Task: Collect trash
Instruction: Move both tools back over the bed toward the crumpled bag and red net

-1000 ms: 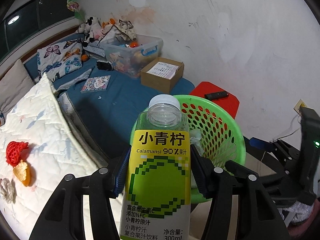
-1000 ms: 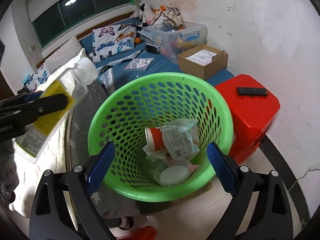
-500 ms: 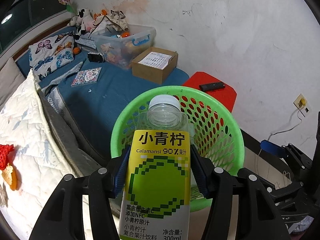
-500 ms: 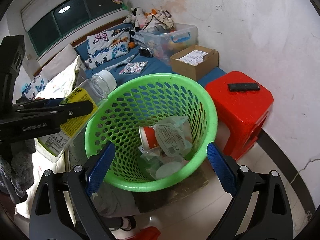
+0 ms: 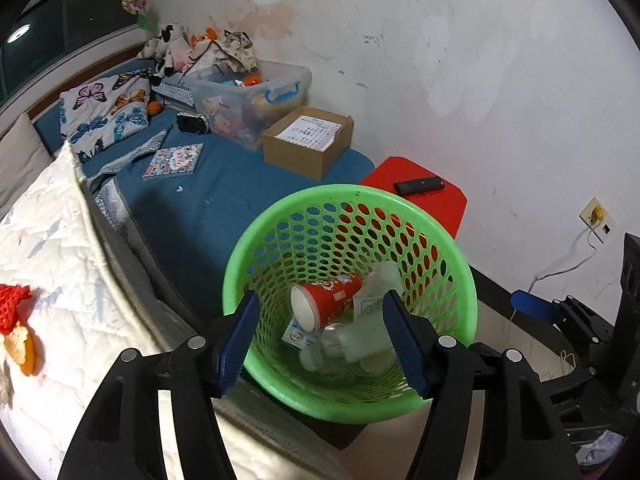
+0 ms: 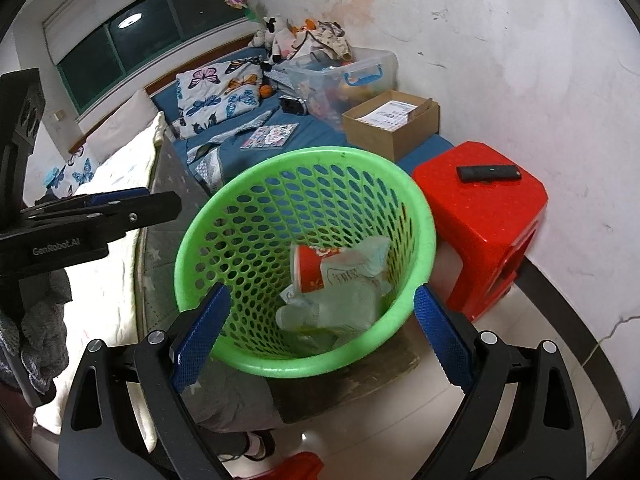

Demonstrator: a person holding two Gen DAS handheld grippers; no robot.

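both sets of fingers are spread wide and hold nothing: the left gripper [image 5: 320, 340] and the right gripper [image 6: 320, 338] each frame the green basket [image 5: 460, 260]. between and beyond the fingers, inside it, lie a red cup [image 5: 326, 304], a clear bottle [image 5: 352, 340] and crumpled wrappers [image 6: 360, 264].

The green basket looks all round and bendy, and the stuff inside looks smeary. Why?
Left wrist view: the fisheye lens bulges the green basket and darkens the corners; the clear bottle inside looks a bit soft. Right wrist view: the trash in the basket is smeared with blur, while the red stool stays sharp.
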